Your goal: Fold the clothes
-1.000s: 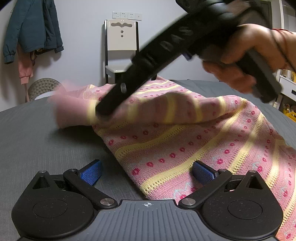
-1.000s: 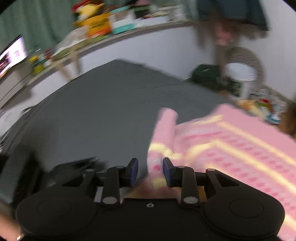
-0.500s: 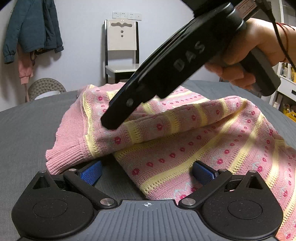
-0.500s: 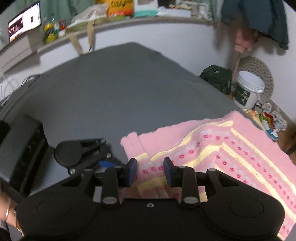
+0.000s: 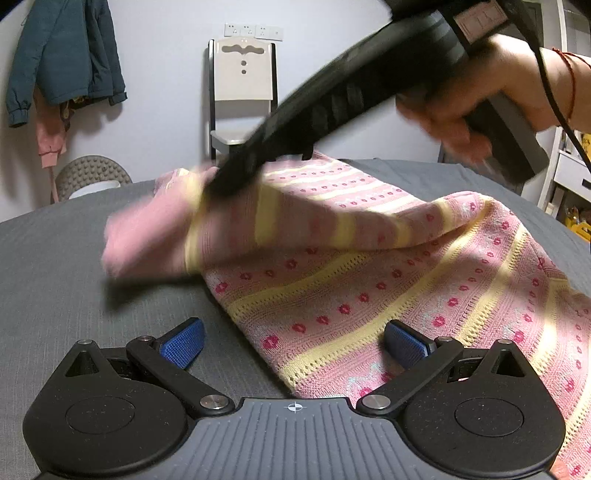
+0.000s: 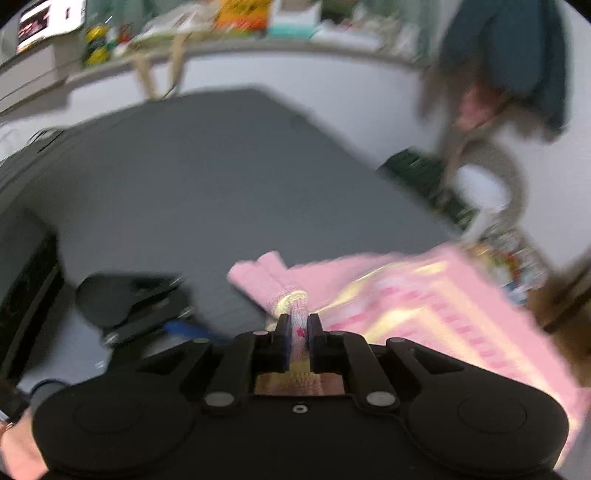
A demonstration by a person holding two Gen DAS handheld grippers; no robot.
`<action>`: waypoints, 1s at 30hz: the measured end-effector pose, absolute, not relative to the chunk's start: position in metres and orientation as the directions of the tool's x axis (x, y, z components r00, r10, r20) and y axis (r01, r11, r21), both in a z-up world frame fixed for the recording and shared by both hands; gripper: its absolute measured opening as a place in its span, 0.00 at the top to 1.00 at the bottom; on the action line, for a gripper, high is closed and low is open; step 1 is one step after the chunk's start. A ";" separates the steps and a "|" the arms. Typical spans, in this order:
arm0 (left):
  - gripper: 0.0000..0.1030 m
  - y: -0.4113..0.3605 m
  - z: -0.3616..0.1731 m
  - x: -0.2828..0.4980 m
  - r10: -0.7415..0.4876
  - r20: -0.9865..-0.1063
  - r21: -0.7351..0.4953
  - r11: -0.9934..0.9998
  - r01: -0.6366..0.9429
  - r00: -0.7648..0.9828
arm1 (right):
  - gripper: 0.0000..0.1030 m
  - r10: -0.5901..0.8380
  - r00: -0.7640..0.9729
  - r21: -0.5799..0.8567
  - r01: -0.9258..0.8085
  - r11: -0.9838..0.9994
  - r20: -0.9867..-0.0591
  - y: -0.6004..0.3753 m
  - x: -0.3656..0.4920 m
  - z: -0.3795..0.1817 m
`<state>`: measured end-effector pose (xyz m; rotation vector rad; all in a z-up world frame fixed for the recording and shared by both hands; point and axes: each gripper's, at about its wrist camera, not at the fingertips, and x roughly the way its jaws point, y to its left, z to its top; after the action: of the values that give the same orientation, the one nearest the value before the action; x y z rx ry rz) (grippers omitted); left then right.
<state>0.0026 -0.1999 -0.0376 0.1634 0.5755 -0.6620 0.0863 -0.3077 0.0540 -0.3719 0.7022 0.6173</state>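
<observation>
Right gripper (image 6: 298, 326): jaws clamped on the pink knit sweater's sleeve (image 6: 291, 295), lifted above the grey bed (image 5: 55, 258). Left gripper (image 5: 293, 341): jaws wide, straddling the sweater's near hem, empty.

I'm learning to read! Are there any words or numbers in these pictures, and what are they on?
None can be read right now.
Right gripper: any lettering on its body is smeared by motion.
Screen: shows something, but too blurred and small to read.
Boxes on the shelf: colourful print, blurred beyond reading.
Sweater: only dots and stripes, no words.
Left gripper: only a crosshair mark, no letters.
</observation>
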 end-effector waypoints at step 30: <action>0.00 -0.199 -0.039 0.006 -0.535 -0.550 -0.036 0.782 0.622 0.641 | 0.71 0.108 0.773 0.305 0.114 0.946 -0.626 -0.552 0.168 -0.006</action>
<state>0.0063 -0.1994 -0.0394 0.1625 0.5726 -0.6632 0.1678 -0.5519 -0.0063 0.3381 0.6912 -0.0034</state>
